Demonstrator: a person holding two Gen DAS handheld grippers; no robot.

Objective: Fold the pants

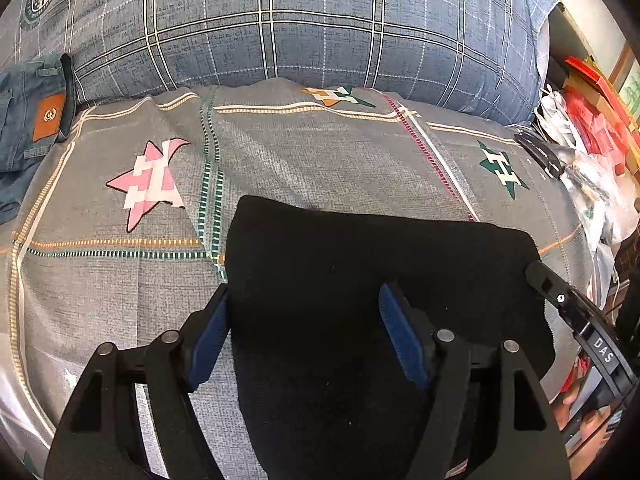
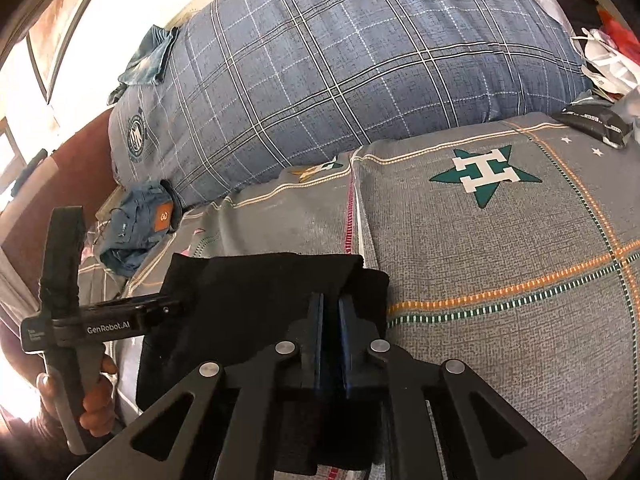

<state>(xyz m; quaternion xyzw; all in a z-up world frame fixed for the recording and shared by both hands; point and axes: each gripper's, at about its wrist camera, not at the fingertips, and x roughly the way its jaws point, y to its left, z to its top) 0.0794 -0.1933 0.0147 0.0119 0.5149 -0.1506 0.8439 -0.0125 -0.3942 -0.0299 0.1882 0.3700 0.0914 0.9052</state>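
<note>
I'm working on a bed covered in a grey sheet (image 1: 320,168) with stitched-looking grid lines and star patches: a pink one (image 1: 150,184) sitting at about 10 o'clock from my left gripper (image 1: 304,328) and a green one (image 2: 486,172) at 1 o'clock from my right gripper (image 2: 330,320). A big blue plaid duvet (image 1: 312,20) is bulging along the back at 12 o'clock. Crumpled jeans (image 2: 134,228) are lying at 10 o'clock with an orange leather patch showing, and plastic bags and red boxes (image 1: 592,120) are crowding the edge at 2 o'clock. The black pants (image 1: 380,280) are lying folded right in front of me. My left fingers are standing wide, straddling the left edge of the cloth without pinching it. My right fingers are squeezing nearly shut on the pants' right edge. In the right wrist view I'm reading "GenRobot.AI" on the left gripper's body, and "DAS" on the right one in the left view
</note>
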